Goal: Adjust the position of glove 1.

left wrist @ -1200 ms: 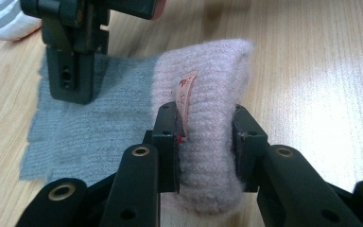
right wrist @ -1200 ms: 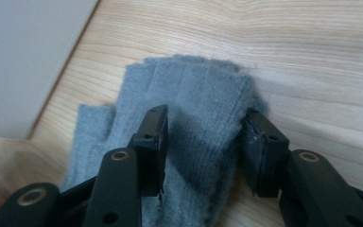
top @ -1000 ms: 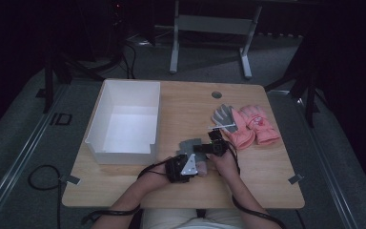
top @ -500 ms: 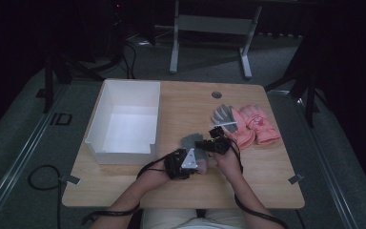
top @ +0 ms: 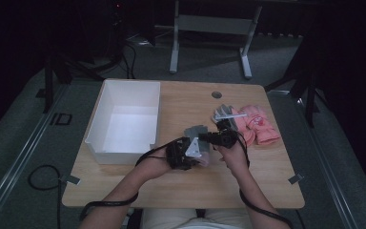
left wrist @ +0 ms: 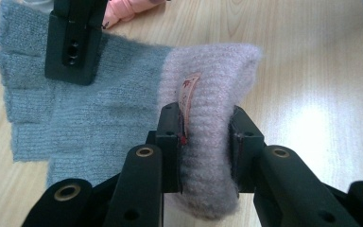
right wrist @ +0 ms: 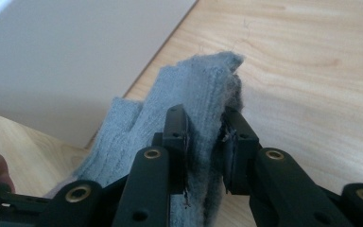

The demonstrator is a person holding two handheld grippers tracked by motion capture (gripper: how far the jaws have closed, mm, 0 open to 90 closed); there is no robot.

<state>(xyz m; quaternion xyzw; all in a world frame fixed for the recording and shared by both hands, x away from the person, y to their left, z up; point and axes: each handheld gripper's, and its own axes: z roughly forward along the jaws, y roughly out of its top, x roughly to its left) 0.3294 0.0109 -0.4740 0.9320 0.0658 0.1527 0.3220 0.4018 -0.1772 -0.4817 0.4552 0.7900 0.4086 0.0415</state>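
Glove point(left wrist: 123, 109) now hangs between my tongs: left tongs point(left wrist: 207, 137) clamped on its pink cuff, right tongs point(right wrist: 205, 137) newly clamped on its grey fingers, ready for the white box point(top: 106, 98).

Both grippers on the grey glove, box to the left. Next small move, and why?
Probably lift the grey glove off the table and carry it toward the white box. The left gripper is shut on its pink cuff, the right gripper on its grey end, and most of it lies flat on the table.
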